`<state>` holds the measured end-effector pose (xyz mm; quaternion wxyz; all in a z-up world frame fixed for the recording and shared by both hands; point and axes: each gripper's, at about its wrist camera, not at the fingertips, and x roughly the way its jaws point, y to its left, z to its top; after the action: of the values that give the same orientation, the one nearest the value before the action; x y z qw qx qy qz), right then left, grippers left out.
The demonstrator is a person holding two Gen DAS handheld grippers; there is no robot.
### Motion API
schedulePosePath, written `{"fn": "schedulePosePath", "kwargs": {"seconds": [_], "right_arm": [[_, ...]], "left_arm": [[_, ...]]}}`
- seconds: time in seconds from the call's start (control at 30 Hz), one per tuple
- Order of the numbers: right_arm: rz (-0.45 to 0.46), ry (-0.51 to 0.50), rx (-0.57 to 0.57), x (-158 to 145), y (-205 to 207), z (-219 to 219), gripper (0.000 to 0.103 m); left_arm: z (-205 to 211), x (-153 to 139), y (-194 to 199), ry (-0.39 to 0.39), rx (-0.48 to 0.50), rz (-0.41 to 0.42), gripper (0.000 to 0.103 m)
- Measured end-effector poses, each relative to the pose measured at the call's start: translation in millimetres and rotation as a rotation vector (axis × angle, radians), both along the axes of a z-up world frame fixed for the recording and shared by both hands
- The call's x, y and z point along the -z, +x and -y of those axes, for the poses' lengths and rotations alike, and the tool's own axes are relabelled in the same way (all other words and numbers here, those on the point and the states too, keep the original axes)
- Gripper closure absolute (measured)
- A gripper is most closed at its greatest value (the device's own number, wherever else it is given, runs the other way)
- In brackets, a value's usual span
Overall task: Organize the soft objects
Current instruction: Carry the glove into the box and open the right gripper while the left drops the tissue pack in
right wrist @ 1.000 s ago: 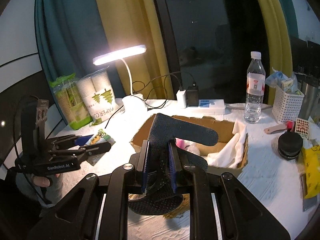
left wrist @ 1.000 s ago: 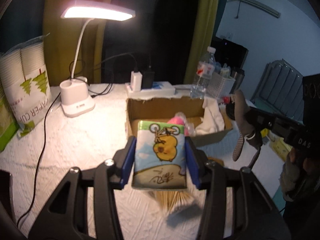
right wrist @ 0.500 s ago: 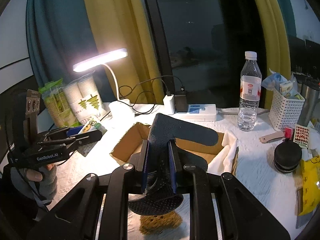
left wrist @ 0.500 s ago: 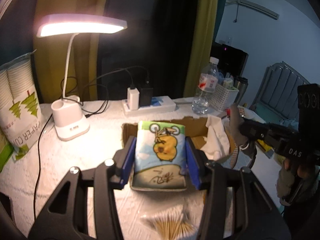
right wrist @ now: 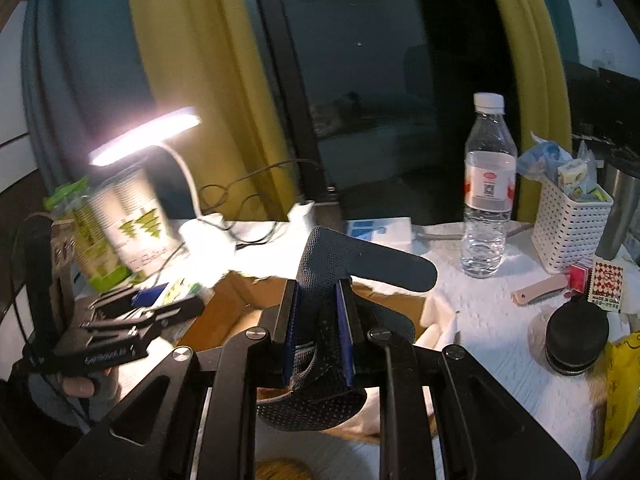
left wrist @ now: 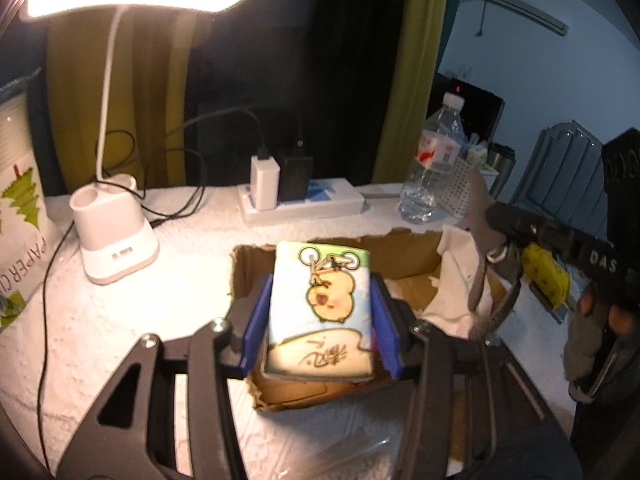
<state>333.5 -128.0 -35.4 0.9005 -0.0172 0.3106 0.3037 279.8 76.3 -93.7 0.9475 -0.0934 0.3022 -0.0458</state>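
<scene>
**Both loads arrive over the box**

Since a second ago both views have closed in on the cardboard box (left wrist: 404, 252): then it lay well ahead of the tissue pack (left wrist: 320, 304), now the pack hangs over its near left corner. The left hand-held gripper (left wrist: 318, 322) is clamped on the pack's two sides; the right hand-held gripper (right wrist: 316, 326) is pinched tight on the dark mesh insole (right wrist: 340, 276), whose toe juts over the box's near wall (right wrist: 240, 312). Judging by this, the carry is nearly done and release into the box is the step at hand.

The box sits open on the white worktop (left wrist: 192, 224). Inside, a white cloth (left wrist: 452, 280) drapes over the right side; the floor under the pack is bare cardboard. A white perforated basket (right wrist: 568, 228) on the right holds small packets.
</scene>
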Motion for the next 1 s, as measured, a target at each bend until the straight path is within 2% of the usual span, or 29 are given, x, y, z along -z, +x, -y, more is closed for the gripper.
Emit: {"fn": "schedulePosePath", "kwargs": {"seconds": [0.23, 0.5, 0.73, 0.83, 0.93, 1.0], "right_arm": [[-0.052, -0.072, 0.025, 34, 25, -11, 0.083], [-0.156, -0.170, 0.011, 79, 37, -34, 0.083], [-0.210, -0.234, -0.071, 99, 32, -64, 0.083], [-0.210, -0.238, -0.061, 97, 31, -66, 0.083], [-0.219, -0.225, -0.034, 92, 32, -61, 0.075], [-0.209, -0.222, -0.009, 86, 31, -58, 0.061]], "left_arm": [[-2, 19, 16, -0.020, 0.009, -0.041, 0.054], [0, 36, 25, -0.004, 0.013, -0.066, 0.054], [3, 36, 25, 0.008, 0.027, -0.075, 0.054], [2, 35, 26, 0.006, 0.025, -0.092, 0.053], [3, 32, 25, 0.020, 0.014, -0.095, 0.048], [5, 28, 22, 0.025, 0.018, -0.087, 0.031]]}}
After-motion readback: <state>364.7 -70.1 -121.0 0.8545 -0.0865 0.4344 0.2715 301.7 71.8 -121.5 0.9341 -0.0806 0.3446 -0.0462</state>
